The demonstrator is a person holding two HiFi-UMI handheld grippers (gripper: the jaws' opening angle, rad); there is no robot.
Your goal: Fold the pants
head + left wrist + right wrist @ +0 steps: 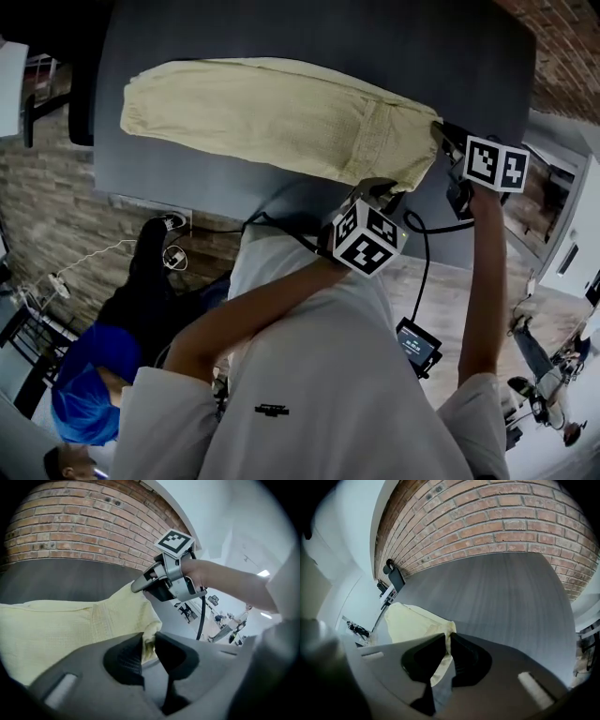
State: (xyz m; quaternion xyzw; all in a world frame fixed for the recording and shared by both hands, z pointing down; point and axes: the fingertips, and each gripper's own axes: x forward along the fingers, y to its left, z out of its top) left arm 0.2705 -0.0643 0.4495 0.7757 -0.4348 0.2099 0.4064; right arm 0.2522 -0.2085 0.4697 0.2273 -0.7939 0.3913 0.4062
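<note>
Two pinches | left gripper (149,641) fingers (125,660) closed on a corner of the pale-yellow pants (281,117), at the bench (281,28) near edge | right gripper (446,641) fingers (466,657) closed on the same end's other corner, farther onto bench | rest of pants flat on bench

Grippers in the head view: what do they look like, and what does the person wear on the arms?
The left gripper and right gripper are black and grey, each with a white cube bearing black square markers. A black cable trails below them. Their jaws are dark grey with ribbed black pads. The person wears a white short-sleeved T-shirt.
</note>
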